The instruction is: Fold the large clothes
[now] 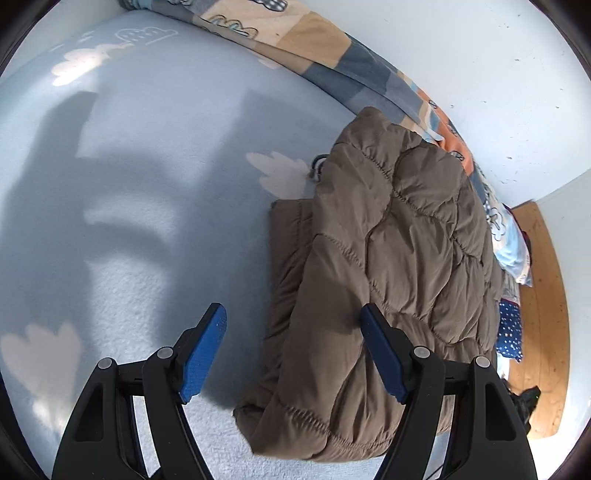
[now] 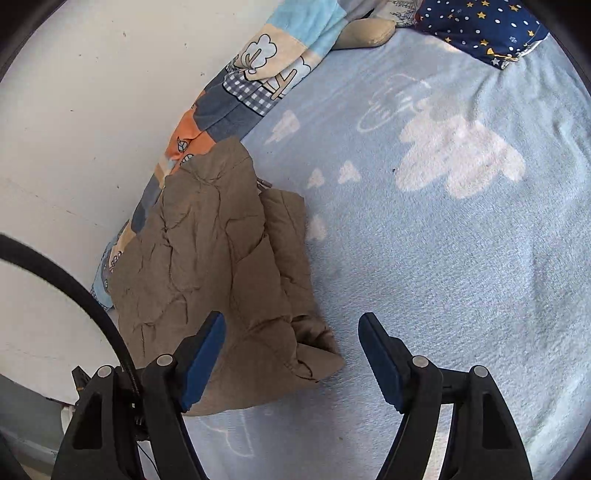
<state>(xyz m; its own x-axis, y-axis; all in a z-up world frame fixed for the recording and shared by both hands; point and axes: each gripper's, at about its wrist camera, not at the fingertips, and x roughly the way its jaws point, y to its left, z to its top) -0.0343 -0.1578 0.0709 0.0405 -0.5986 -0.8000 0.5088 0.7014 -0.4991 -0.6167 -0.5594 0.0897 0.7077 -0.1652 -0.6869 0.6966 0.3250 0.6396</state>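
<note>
The left gripper (image 1: 291, 350) is hanging with its jaws standing wide and nothing between them; its left finger is showing over the bare blue blanket (image 1: 155, 229), its right finger over the near end of the brown quilted jacket (image 1: 388, 240). No pad is pressing on cloth.

The jacket is lying as a compact folded bundle along the far edge of the bed, by the white wall (image 1: 480, 74), its upper end resting against the patchwork quilt (image 1: 332, 55) that is running along that edge. A narrower folded layer is peeking out from under the bundle on the side toward the open blanket. A dark bit at the top of the bundle may be a zip or a cord; the view is too small to say which.

The right gripper (image 2: 291, 354) is likewise standing wide and holding nothing, its left finger showing over the bundle's near corner, its right finger over the blanket. A starred navy pillow (image 2: 480, 29) is sitting at the far corner of the bed.

Judging from this, the folding looks finished and both hands are letting the garment be. The next move is probably calling for a clean withdrawal, or a light press on the puffy top layer if it is springing open.
</note>
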